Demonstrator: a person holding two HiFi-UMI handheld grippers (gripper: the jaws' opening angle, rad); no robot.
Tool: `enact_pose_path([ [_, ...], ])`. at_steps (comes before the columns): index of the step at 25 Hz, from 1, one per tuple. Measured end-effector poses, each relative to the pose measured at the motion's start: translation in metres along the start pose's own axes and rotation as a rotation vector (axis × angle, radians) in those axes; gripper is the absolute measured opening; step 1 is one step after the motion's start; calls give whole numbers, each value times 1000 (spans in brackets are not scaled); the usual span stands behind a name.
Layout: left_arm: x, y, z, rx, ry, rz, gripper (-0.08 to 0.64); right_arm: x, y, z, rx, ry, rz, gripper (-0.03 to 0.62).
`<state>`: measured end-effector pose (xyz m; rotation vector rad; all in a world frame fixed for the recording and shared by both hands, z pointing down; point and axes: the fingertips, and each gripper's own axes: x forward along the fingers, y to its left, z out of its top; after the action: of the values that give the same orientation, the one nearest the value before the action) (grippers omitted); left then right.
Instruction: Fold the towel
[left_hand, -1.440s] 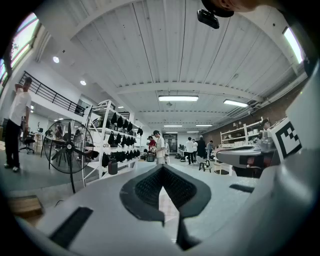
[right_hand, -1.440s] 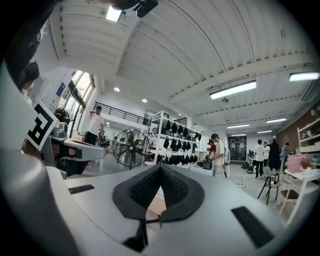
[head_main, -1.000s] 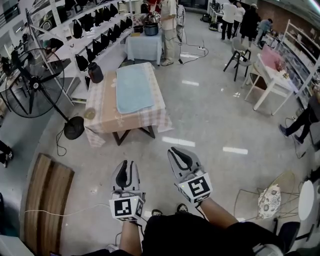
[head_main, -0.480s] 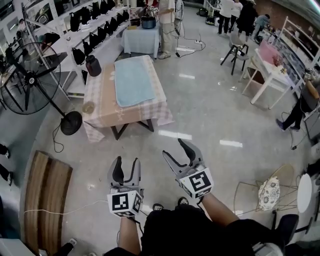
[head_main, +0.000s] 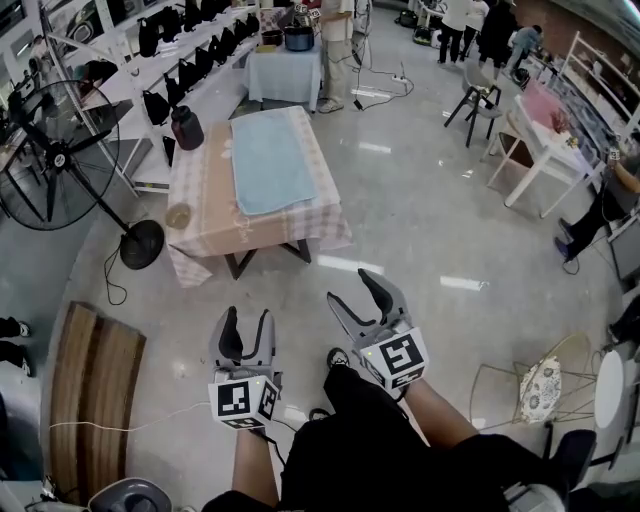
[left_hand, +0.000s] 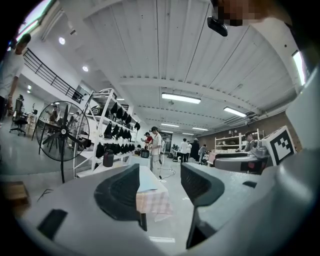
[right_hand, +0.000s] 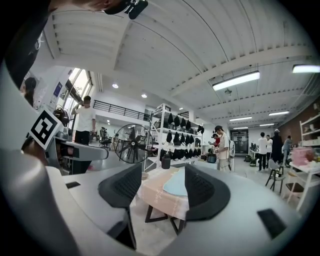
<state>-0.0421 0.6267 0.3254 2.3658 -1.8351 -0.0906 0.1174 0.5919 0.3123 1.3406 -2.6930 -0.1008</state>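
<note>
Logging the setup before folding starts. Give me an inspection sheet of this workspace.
Surface: table under a checked cloth.
Job's things: towel spread flat on the table.
Clutter: dark jug at the table's far left corner; round disc at its near left corner.
Tools: left tool and right tool have just opened their jaws, nothing between them; both over the floor, short of the table.
Cables: fan cable and white cable on the floor.
Surroundings: fan, shelves of bags, people at the back.
</note>
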Motion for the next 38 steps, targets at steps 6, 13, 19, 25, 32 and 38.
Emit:
enact_pose_path([
  [6, 70, 21, 0, 5, 0, 7, 239, 58, -41, -8, 10, -6, 3, 249],
  [13, 176, 38, 7, 15, 15, 24, 239, 136, -115, -10, 16, 0, 11, 249],
  [19, 257, 48, 0, 16, 54, 42, 239, 197, -172, -23, 38, 22, 44, 249],
  [25, 309, 74, -12, -3, 95, 86, 239, 256, -212, -38, 30, 42, 85, 249],
  [32, 365, 117, -27, -12, 153, 102, 239, 318, -230, -57, 68, 84, 112, 249],
  [38, 431, 163, -35, -19, 174, 67, 239, 384, -254, -74, 58, 122, 97, 249],
])
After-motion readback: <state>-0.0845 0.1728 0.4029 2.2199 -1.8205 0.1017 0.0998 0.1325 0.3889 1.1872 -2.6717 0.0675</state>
